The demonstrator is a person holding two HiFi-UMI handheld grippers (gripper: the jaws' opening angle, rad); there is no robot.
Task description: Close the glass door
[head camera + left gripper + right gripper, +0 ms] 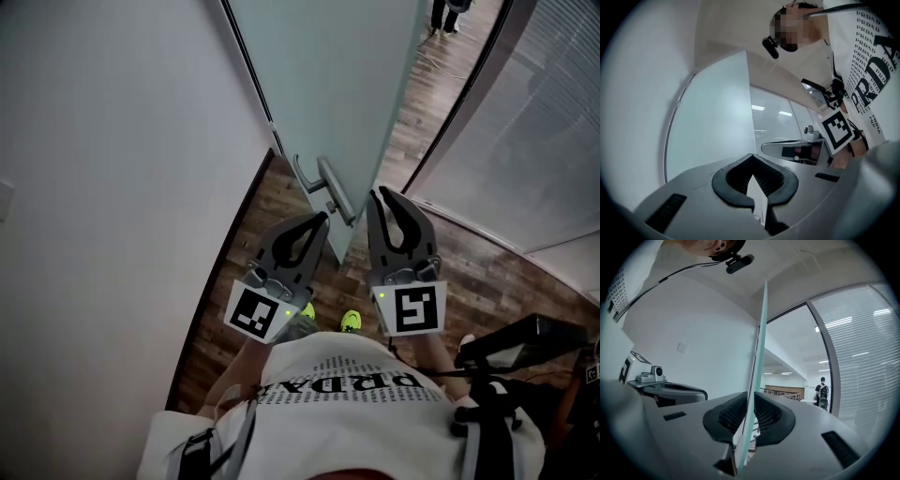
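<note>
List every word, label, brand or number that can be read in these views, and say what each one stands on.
"PRDAD": small black rows on the person's white shirt, left gripper view.
"PRDA": large black letters on the same shirt, upside down in the head view; it may run on out of sight.
Square markers on the left gripper and right gripper: patterns only, no letters.
Glass door: no text.

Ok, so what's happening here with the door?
A person stands at the free edge of a frosted glass door that is open, with a gripper in each hand. The right gripper appears clamped on the door's edge, beside the handle. The left gripper is shut and holds nothing, just below the handle. The door is not yet closed.
</note>
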